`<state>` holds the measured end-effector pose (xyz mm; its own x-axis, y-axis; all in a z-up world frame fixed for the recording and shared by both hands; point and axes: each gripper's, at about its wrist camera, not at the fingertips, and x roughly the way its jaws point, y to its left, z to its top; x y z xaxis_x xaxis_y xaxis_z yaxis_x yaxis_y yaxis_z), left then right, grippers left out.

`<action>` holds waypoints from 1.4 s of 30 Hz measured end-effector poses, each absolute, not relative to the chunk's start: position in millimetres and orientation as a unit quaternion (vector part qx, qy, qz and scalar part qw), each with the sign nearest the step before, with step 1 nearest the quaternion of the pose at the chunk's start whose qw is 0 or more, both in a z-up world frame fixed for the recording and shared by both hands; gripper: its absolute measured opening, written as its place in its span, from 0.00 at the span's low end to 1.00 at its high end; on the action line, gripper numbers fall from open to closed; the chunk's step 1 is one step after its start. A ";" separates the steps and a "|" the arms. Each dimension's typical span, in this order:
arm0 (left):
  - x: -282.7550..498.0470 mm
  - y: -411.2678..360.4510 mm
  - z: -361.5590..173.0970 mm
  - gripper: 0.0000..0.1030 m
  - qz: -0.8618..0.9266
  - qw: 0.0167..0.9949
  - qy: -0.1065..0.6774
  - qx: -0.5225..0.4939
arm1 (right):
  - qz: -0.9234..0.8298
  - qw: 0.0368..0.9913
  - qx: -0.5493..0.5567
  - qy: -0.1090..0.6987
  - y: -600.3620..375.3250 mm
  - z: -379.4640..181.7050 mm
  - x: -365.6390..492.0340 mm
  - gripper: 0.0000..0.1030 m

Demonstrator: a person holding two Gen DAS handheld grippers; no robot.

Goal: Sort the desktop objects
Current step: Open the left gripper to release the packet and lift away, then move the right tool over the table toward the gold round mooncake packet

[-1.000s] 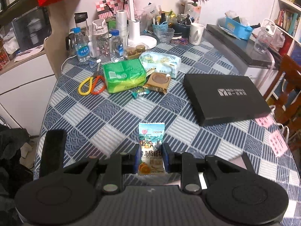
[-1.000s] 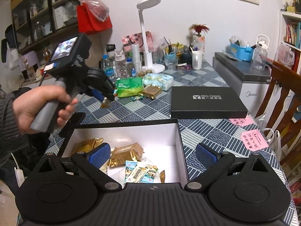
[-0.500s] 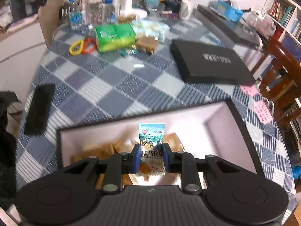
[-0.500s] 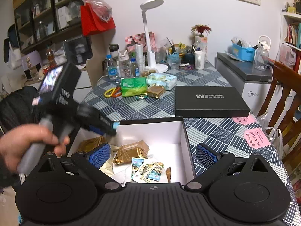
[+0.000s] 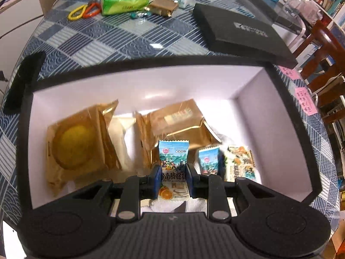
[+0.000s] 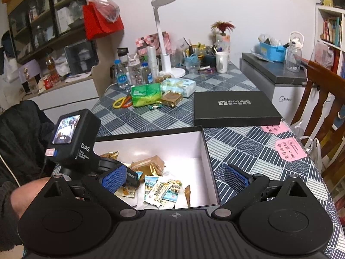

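My left gripper (image 5: 173, 178) is shut on a small blue and white snack packet (image 5: 173, 161) and holds it low inside the open black box (image 5: 289, 99) with a white lining. The box holds gold-wrapped pastries (image 5: 79, 144) and several similar snack packets (image 5: 239, 164). In the right wrist view the left gripper (image 6: 131, 178) reaches into the box (image 6: 207, 151) from the left. My right gripper (image 6: 172, 176) is open and empty, hovering over the box's near edge. More snacks lie far back: a green pack (image 6: 146, 93) and a gold pastry (image 6: 171, 98).
The black box lid (image 6: 235, 108) lies behind the box on the right. Scissors (image 6: 121, 103), bottles (image 6: 121, 76), a lamp (image 6: 163, 34) and cups crowd the table's far end. Pink notes (image 6: 290, 150) lie at right. A wooden chair (image 6: 323, 99) stands at right.
My left gripper carried the snack packet back from over the tabletop and lowered it into the box. The right gripper stayed open and nearly still.
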<state>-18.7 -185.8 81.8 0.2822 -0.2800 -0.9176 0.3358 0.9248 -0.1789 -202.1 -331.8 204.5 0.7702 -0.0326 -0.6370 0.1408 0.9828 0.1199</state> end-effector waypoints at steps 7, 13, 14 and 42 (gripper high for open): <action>-23.3 -183.7 78.1 0.32 -0.181 0.803 0.567 0.025 | -0.037 0.935 0.078 0.343 -329.7 201.3 -197.1 0.95; -27.3 -181.8 78.5 0.32 -0.176 0.807 0.563 0.026 | -0.030 0.934 0.076 0.347 -327.8 200.5 -194.0 0.95; -27.4 -181.9 78.1 0.33 -0.175 0.807 0.563 0.026 | -0.029 0.934 0.076 0.347 -327.6 200.4 -193.7 0.95; -83.6 -130.8 169.7 0.81 -0.080 0.918 0.383 0.066 | 0.027 0.929 0.077 0.360 -345.7 229.6 -105.9 0.95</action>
<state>-83.6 -130.8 169.7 0.6934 -0.0956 -0.7142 0.1974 0.9784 0.0607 -105.9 -345.7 229.6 0.7392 0.1054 -0.6652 0.0061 0.9866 0.1631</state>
